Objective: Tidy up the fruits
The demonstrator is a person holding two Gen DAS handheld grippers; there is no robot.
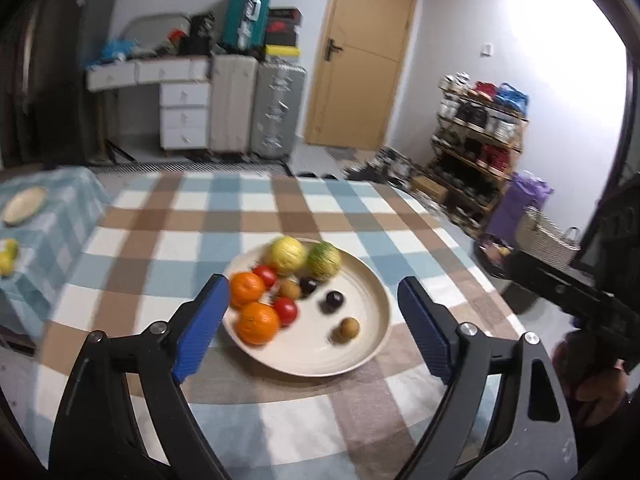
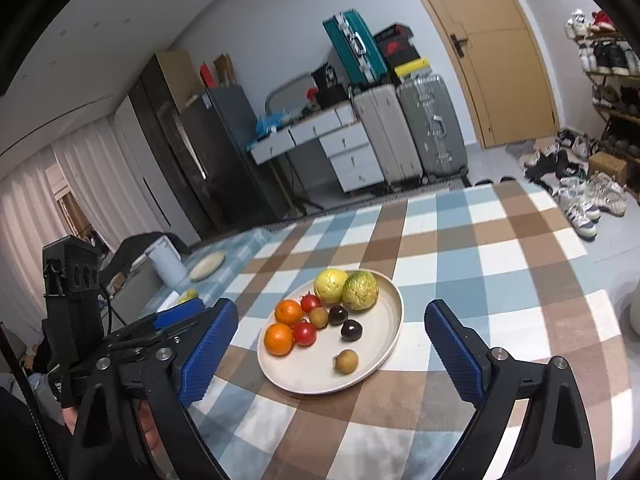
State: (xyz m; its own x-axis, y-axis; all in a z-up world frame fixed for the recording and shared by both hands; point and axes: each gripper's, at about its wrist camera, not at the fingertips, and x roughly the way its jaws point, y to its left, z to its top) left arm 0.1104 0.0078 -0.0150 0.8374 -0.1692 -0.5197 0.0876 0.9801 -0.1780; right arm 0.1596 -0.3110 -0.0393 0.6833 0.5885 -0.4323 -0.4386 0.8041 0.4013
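The left gripper (image 1: 314,324) fills the near edge of its own view, its blue-padded fingers (image 1: 202,326) spread wide and released, with nothing between them; through the gap lies the near half of a cream plate (image 1: 372,344). The right gripper (image 2: 332,354) is likewise spread apart and empty, its blue fingers (image 2: 454,354) standing to either side of the same plate (image 2: 390,320), clear of the rim. The plate rests on a surface covered by a checked cloth (image 1: 168,216) in blue, brown and white. All the fruit sits on the plate: two oranges (image 2: 282,326) at the left, two small red fruits (image 2: 306,318) just beside them, a yellow fruit (image 2: 330,285) and a green-yellow fruit (image 2: 360,291) side by side at the far rim, two dark plums (image 2: 345,322) near the middle, one small brown fruit (image 2: 319,317) between the red ones and the plums, and another brown fruit (image 2: 346,361) alone toward the near rim. The left view is motion-blurred. Far left, a second cloth-covered surface carries an empty pale plate (image 1: 25,205) and some yellow fruit (image 1: 9,257). Beyond stand a white drawer unit (image 1: 184,114), two suitcases (image 1: 256,106), a wooden door (image 1: 366,52) and a shoe rack (image 1: 478,136) at the right.
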